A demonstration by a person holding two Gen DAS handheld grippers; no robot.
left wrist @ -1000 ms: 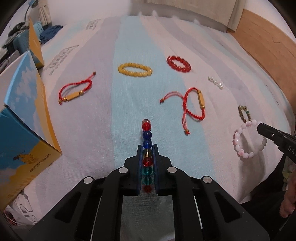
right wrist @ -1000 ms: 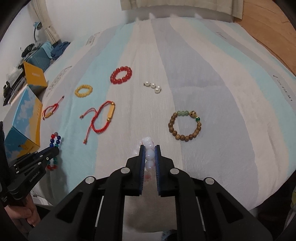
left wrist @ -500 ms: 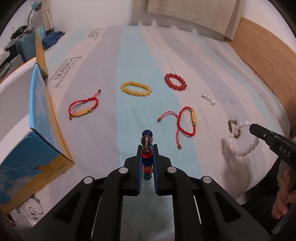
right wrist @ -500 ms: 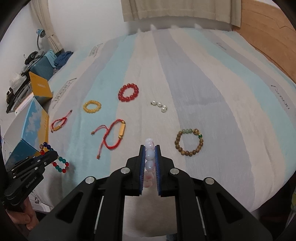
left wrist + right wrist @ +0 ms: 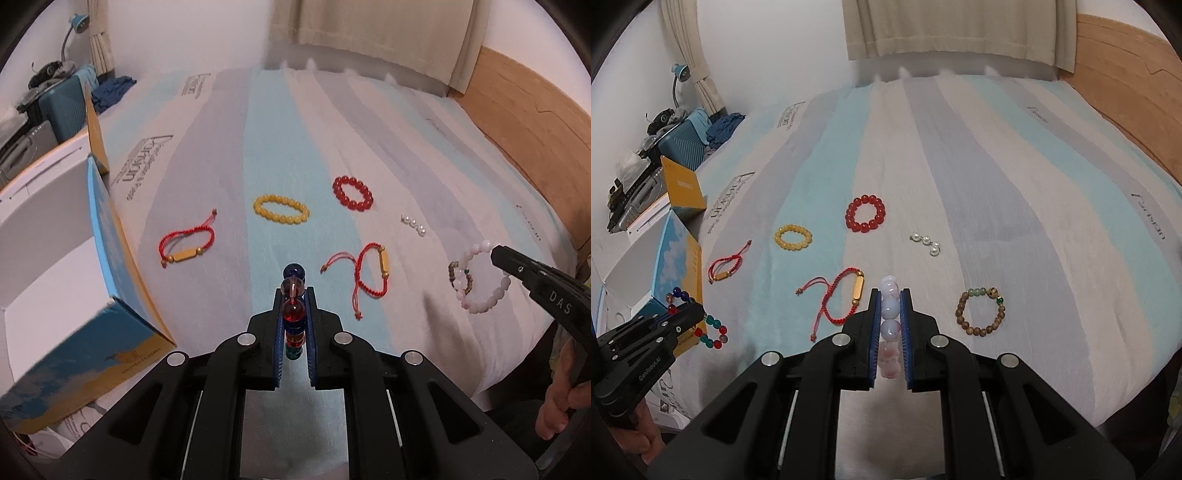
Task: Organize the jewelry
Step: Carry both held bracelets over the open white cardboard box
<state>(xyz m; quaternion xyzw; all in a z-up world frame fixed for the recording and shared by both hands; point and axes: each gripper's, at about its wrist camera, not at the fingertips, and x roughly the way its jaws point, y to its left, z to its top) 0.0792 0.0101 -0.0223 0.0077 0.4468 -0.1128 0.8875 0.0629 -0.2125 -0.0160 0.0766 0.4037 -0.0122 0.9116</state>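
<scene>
Both grippers have risen from the striped bed [image 5: 1015,192]: left gripper [image 5: 294,314] fingers hold the multicoloured glass-bead bracelet [image 5: 293,291], right gripper [image 5: 890,325] fingers the pale pink bead bracelet [image 5: 889,314], six pieces left lying.

On the bed [image 5: 1015,155], your cord bracelet [image 5: 846,299] lies at frame centre, the pearls [image 5: 926,242] to its upper right, the box [image 5: 677,258] at far left.

Pale-blue, grey and cream striped bedsheet [image 5: 1015,192], with a round yellow bead bracelet [image 5: 793,237] left, a glossy red bead bracelet [image 5: 865,213] farther, and a brown wooden bead bracelet [image 5: 982,311] right.
</scene>
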